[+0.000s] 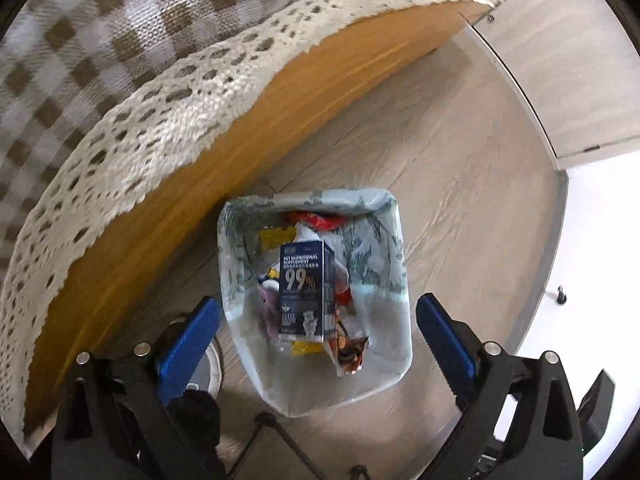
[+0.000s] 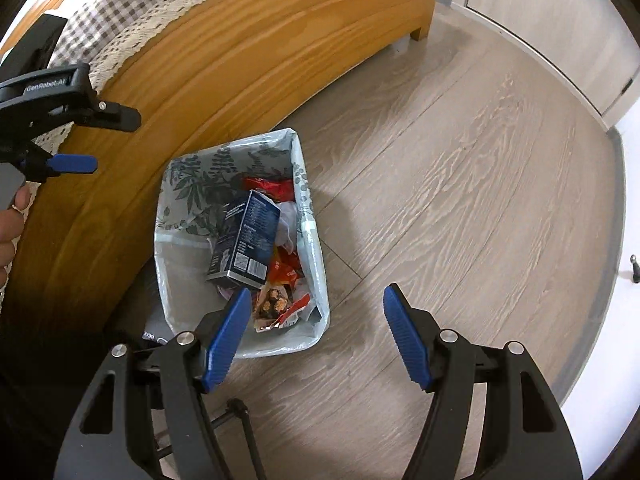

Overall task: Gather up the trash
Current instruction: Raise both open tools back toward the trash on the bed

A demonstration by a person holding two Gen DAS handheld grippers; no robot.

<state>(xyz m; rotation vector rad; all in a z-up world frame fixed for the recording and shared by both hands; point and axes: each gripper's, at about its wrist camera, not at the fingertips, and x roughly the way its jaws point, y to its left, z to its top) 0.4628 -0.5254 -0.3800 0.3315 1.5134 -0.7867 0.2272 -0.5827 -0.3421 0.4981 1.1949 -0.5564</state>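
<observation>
A rectangular trash bin (image 1: 394, 320) lined with a pale leaf-print bag stands on the wood floor beside a wooden cabinet. It also shows in the right wrist view (image 2: 316, 248). Inside lie a dark blue box (image 1: 306, 292) printed "99%", also in the right wrist view (image 2: 248, 240), red and orange snack wrappers (image 2: 284, 272) and white paper. My left gripper (image 1: 316, 328) is open and empty, held above the bin; it also shows at the left of the right wrist view (image 2: 104, 140). My right gripper (image 2: 316, 332) is open and empty, above the bin's near right corner.
The wooden cabinet (image 2: 224, 64) with a checked, lace-edged cloth (image 1: 132, 80) stands left of the bin. Pale cupboard doors (image 2: 560, 24) line the far right. A white floor area with a doorstop (image 1: 562, 294) lies at right. A dark object (image 1: 200, 368) sits under the cabinet edge.
</observation>
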